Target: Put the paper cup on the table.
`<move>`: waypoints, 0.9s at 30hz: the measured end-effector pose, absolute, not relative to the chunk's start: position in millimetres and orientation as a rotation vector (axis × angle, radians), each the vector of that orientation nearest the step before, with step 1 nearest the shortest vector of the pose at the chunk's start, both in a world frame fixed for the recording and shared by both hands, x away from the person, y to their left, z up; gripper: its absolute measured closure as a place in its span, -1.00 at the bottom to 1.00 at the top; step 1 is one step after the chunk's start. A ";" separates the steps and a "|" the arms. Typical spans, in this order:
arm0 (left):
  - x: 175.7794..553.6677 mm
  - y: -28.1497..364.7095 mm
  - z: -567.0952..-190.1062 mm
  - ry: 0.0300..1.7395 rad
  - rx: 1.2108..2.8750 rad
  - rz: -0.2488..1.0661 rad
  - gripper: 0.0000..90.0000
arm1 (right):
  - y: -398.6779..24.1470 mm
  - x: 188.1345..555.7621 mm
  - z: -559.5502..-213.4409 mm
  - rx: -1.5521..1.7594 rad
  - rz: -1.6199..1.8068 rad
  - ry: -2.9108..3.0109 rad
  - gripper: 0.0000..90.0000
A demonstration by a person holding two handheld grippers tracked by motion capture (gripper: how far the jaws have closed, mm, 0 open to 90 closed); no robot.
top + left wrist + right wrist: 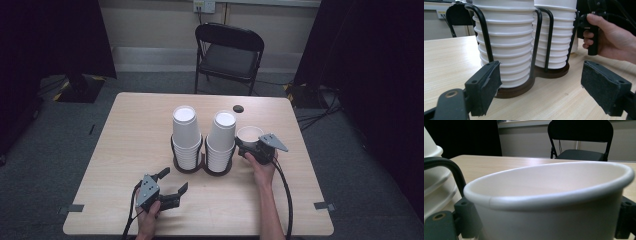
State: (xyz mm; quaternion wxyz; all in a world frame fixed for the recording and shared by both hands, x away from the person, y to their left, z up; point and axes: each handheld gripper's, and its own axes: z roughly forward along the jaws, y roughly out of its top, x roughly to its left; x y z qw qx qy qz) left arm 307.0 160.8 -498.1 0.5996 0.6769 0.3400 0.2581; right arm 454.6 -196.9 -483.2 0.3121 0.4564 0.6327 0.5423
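the right hand-held gripper (251,145) pinches a white cup (249,135) upright, mouth up, just right of the cup rack (202,167) on the counter (135,135). in the right gripper view the cup (554,200) sits between the jaws. the left hand-held gripper (174,181) hangs spread and empty near the counter's front edge, facing the rack (524,87). two stacks of upturned cups (186,135) stand in the rack's wire loops. no writing or brand can be read on the cups.
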 end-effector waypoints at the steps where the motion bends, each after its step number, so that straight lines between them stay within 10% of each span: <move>1: 306.8 160.6 -498.2 0.791 1.567 0.598 -0.64 | -198.0 453.4 -483.3 1.211 1.437 1.664 -0.79; 27: 307.6 162.5 -498.3 0.792 1.557 0.584 -0.64 | -204.1 437.6 -485.9 1.235 1.261 1.811 -0.71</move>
